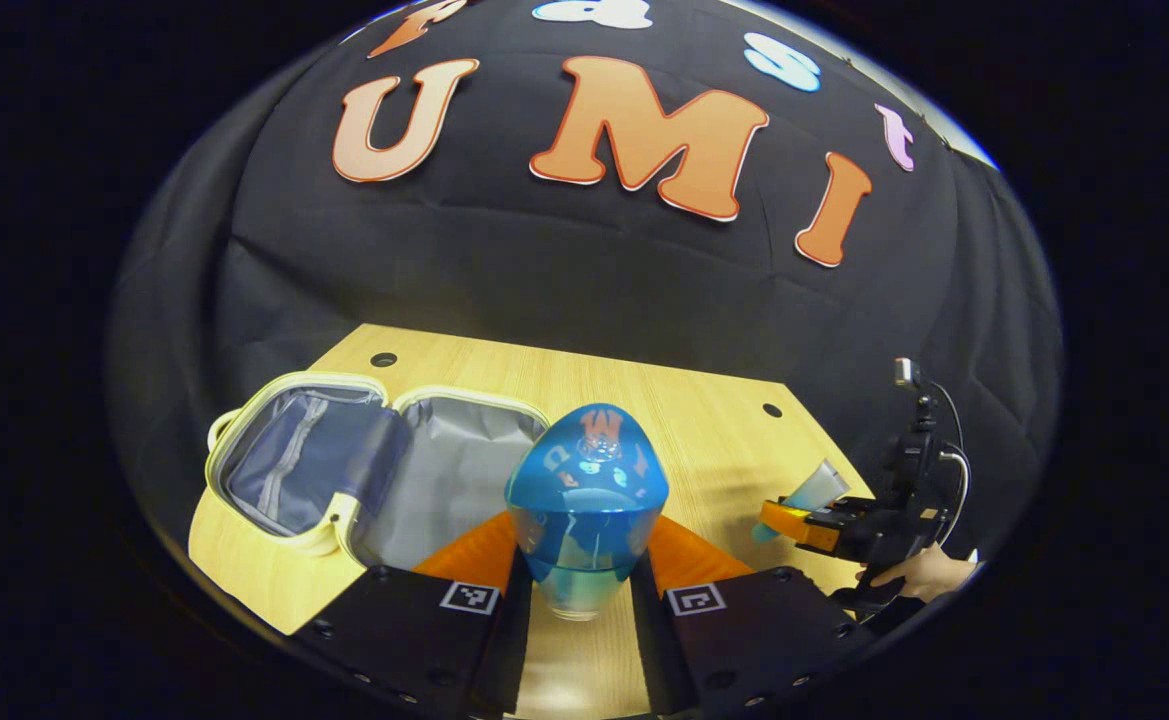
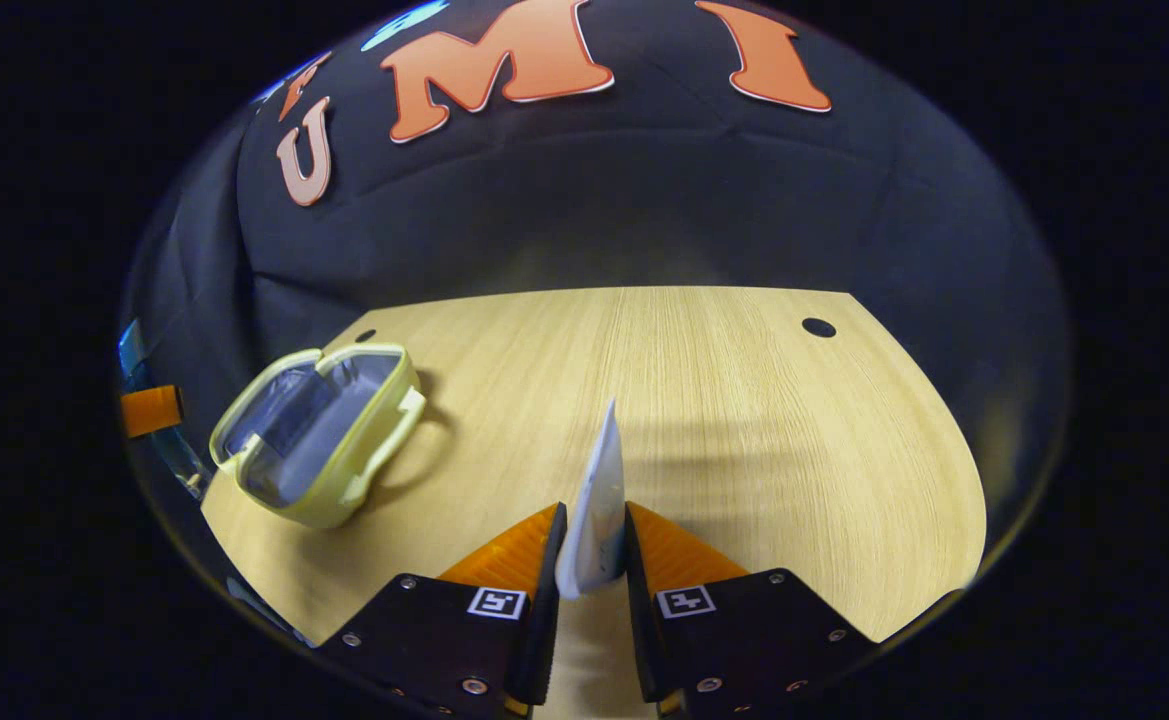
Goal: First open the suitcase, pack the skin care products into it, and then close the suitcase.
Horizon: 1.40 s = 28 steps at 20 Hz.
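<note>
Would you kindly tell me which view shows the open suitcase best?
The left gripper view: the suitcase lies close, both lined halves facing the camera, partly behind the blue bottle. In the right gripper view the suitcase sits farther off, seen obliquely.

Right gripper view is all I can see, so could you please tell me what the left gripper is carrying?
Observer: The left gripper has its jaws closed on a blue bottle.
Operator: Thank you; has anything been packed in the suitcase yet?
Observer: No products show in the suitcase; both grey-lined halves lie open and look bare where visible.
Operator: Where is the bottle relative to it?
Observer: Just beside its right-hand half, in the left gripper view.
</note>
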Tool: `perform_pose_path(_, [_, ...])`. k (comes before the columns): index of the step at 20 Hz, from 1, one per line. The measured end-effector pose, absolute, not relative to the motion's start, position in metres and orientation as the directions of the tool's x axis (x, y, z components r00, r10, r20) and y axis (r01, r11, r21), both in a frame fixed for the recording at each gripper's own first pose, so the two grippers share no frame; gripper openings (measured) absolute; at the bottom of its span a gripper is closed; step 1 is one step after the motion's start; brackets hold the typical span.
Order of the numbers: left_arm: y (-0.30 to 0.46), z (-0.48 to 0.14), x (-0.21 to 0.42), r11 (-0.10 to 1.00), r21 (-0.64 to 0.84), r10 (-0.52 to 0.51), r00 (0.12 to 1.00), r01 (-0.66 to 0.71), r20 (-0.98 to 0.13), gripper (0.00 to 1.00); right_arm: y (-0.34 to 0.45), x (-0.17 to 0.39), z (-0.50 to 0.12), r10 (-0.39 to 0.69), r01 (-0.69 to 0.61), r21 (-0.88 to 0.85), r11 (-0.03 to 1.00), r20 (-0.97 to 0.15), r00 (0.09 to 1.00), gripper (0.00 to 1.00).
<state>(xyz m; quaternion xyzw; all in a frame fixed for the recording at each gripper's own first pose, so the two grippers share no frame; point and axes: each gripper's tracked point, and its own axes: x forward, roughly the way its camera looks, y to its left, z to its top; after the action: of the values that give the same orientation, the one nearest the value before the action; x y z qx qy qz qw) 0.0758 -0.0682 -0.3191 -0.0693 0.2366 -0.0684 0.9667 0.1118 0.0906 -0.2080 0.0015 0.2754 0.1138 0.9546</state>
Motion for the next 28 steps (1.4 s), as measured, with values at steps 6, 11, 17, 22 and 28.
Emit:
perform_pose_path(6, [0.012, -0.332, 0.099, 0.976, -0.097, -0.213, 0.765, 0.195, -0.607, 0.46, 0.147, 0.081, -0.163, 0.231, -0.165, 0.178, 0.970, -0.479, 0.846, 0.34])
perform_pose_path(11, [0.035, -0.366, 0.125, 0.966, -0.102, -0.235, 0.639, 0.238, -0.732, 0.46, 0.182, 0.067, -0.160, 0.220, -0.141, 0.200, 0.970, -0.469, 0.855, 0.34])
perform_pose_path(17, [0.037, -0.403, 0.154, 0.974, -0.149, -0.218, 0.516, 0.172, -0.828, 0.47, 0.193, 0.052, -0.180, 0.198, -0.114, 0.187, 0.976, -0.529, 0.825, 0.34])
perform_pose_path(22, [0.043, -0.432, 0.163, 0.985, -0.100, -0.153, 0.443, 0.141, -0.883, 0.46, 0.192, 0.052, -0.176, 0.192, -0.109, 0.185, 0.977, -0.527, 0.828, 0.34])
perform_pose_path(28, [0.041, -0.448, 0.164, 0.987, -0.109, -0.146, 0.394, 0.116, -0.907, 0.48, 0.190, 0.052, -0.179, 0.192, -0.106, 0.186, 0.977, -0.545, 0.816, 0.34])
